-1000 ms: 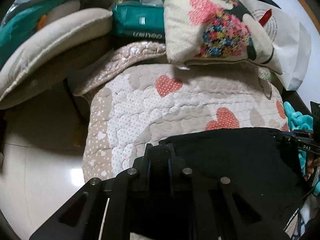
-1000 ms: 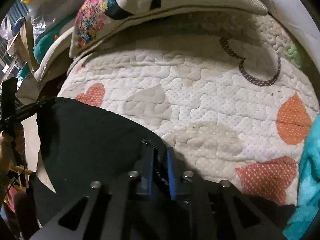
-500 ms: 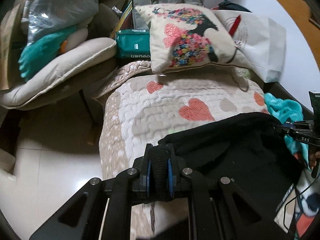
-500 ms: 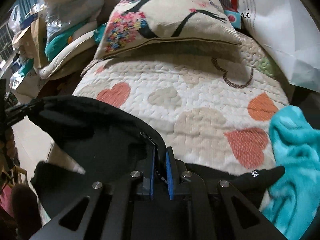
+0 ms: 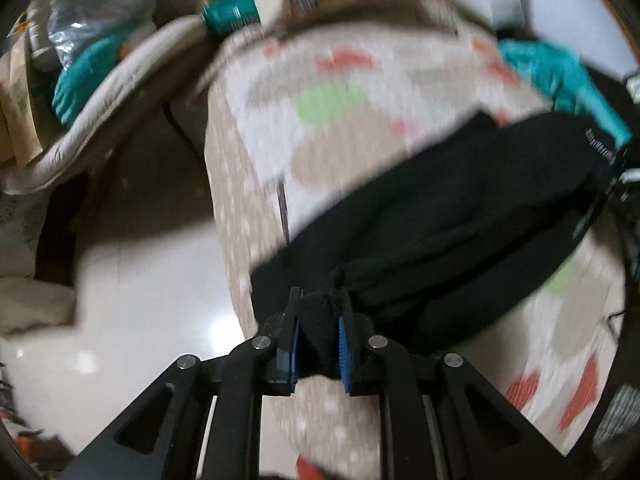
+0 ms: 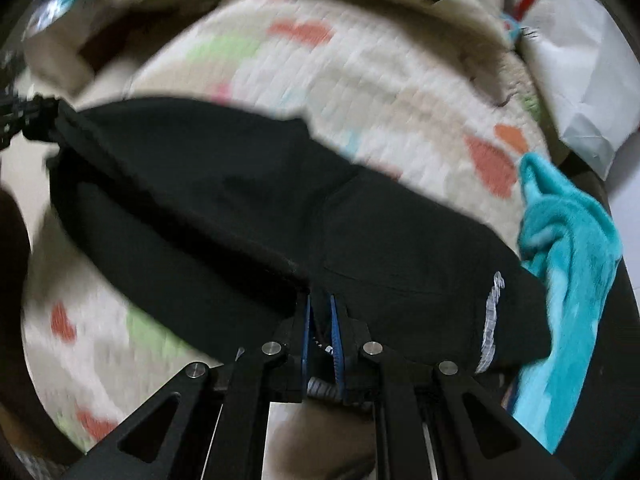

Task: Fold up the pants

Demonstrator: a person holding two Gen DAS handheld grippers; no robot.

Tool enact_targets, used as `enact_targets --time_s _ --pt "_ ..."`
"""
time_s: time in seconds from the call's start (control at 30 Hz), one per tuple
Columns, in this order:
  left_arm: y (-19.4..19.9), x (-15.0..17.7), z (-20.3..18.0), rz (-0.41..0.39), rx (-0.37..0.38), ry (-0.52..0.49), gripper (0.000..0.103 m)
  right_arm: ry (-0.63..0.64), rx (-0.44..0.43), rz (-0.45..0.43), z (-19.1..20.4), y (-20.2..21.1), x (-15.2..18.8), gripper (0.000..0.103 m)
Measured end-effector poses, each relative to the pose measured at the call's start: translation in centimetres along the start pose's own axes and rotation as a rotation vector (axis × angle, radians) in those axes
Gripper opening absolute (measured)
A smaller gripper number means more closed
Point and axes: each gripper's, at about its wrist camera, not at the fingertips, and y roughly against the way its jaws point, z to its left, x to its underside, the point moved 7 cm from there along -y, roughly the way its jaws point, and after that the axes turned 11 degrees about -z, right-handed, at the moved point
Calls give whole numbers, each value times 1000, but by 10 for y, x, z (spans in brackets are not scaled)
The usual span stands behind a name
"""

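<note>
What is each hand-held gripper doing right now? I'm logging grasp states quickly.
Left hand-held gripper: closed on the black fabric pants.
Right hand-held gripper: closed on the same pants.

Heavy motion blur, dim fisheye edges

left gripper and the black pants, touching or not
Touching: the left wrist view shows the left gripper with black pants fabric pinched between its blue pads.

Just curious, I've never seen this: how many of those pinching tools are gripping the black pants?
2. The left tool pinches the black pants at one end; the right tool pinches the other end. Both views are blurred.
</note>
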Motion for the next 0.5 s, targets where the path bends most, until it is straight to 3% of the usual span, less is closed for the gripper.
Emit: enact_targets --time_s 0.13,0.17,0.23,0.27,0.3,0.37,0.5 --pt "1 29 0 108 -30 30 21 64 1 78 22 -7 21 11" --pt "2 34 3 125 -26 55 22 71 1 102 25 -9 26 17" --pt "6 43 14 157 -18 124 39 85 11 155 29 -14 35 30" --pt "11 48 23 163 -19 167 41 80 18 167 29 -14 38 41" --pt "16 52 30 161 -17 194 41 71 30 164 26 -10 40 50" --pt "28 56 40 149 0 239 43 57 38 133 22 1 39 55" --pt "46 54 68 90 -62 331 43 -1 27 25 8 33 22 57"
